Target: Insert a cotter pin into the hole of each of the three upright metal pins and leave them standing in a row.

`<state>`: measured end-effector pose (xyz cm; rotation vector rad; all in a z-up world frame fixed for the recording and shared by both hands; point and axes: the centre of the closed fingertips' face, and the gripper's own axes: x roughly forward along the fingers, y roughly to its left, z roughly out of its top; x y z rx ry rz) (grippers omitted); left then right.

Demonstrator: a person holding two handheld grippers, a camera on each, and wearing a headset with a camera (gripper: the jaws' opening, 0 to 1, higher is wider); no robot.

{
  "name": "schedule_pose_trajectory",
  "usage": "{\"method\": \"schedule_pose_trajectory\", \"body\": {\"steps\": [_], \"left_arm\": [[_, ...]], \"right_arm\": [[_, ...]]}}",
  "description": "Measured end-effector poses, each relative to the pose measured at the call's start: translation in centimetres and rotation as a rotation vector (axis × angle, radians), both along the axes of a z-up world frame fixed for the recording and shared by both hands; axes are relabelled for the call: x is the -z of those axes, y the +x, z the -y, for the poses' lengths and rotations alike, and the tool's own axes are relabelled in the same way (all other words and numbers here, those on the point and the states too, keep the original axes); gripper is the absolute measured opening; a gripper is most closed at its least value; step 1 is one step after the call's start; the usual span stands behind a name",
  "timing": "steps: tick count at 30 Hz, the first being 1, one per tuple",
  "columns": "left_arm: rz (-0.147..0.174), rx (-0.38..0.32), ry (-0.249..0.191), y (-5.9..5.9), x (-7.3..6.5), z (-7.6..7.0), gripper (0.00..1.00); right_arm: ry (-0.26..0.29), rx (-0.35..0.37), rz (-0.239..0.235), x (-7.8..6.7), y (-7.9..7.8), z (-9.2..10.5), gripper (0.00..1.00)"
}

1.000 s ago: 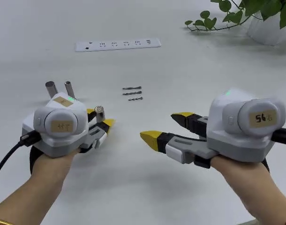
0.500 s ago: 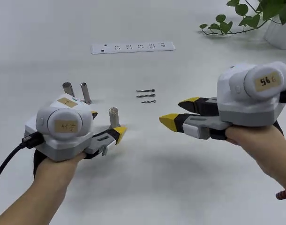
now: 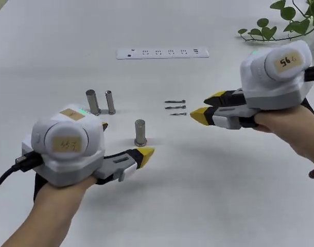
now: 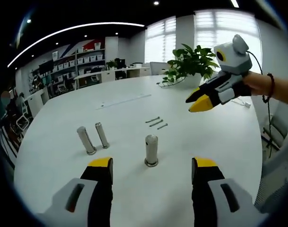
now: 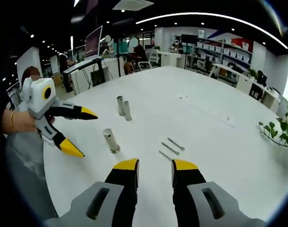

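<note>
Three cotter pins [image 3: 176, 107] lie side by side on the white table [image 3: 198, 185]. Two upright metal pins [image 3: 92, 102] [image 3: 110, 102] stand close together at the left. A third metal pin [image 3: 140, 133] stands alone in front of them. My left gripper [image 3: 124, 138] is open, and its tips sit just short of that third pin [image 4: 151, 150] without touching it. My right gripper [image 3: 206, 106] hovers open with a narrow gap, just right of the cotter pins [image 5: 171, 146], and holds nothing. The left gripper [image 5: 81, 132] shows beside the lone pin [image 5: 110, 140] in the right gripper view.
A white power strip [image 3: 162, 53] lies at the far side of the table. A potted plant [image 3: 280, 23] trails leaves at the far right corner. A black cable [image 3: 5, 175] runs back from the left gripper. Office desks and shelves stand beyond the table.
The left gripper has drawn back from the third metal pin, which now stands free ahead of its open jaws. The right gripper rose, moved up beside the cotter pins, and its jaws narrowed.
</note>
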<state>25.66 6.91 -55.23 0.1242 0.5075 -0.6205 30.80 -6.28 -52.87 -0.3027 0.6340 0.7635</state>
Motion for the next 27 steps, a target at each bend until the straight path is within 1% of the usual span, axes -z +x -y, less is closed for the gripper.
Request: {"method": "schedule_pose_trajectory", "body": {"steps": [3, 7, 9, 11, 15, 17, 21, 24, 27], "left_arm": [[-0.001, -0.001, -0.005, -0.4, -0.1, -0.4, 0.69], [0.022, -0.001, -0.011, -0.6, -0.5, -0.8, 0.73], [0.024, -0.001, -0.012, -0.7, -0.6, -1.0, 0.75], [0.030, -0.001, -0.015, -0.8, -0.8, -1.1, 0.76], [0.027, 0.007, -0.008, -1.1, -0.7, -1.3, 0.79], [0.032, 0.010, -0.006, -1.1, -0.8, -1.4, 0.80], [0.026, 0.009, 0.003, -1.3, -0.6, -1.7, 0.80], [0.026, 0.007, -0.003, -1.3, -0.6, -2.1, 0.76], [0.025, 0.003, -0.009, -1.4, -0.6, -2.3, 0.75]], "right_arm": [[-0.017, -0.017, -0.007, 0.2, 0.8, -0.1, 0.22], [-0.059, -0.052, -0.012, 0.6, 1.8, -0.1, 0.20], [-0.084, -0.065, -0.015, 1.0, 2.3, -0.1, 0.19], [-0.096, -0.079, -0.020, 1.3, 2.8, -0.3, 0.18], [-0.144, -0.126, -0.040, 2.4, 3.4, -0.8, 0.18], [-0.166, -0.146, -0.047, 2.8, 3.7, -1.0, 0.18], [-0.224, -0.190, -0.050, 3.8, 4.3, -1.4, 0.17], [-0.253, -0.204, -0.061, 4.6, 4.7, -1.6, 0.16], [-0.273, -0.215, -0.070, 5.3, 5.1, -1.7, 0.15]]}}
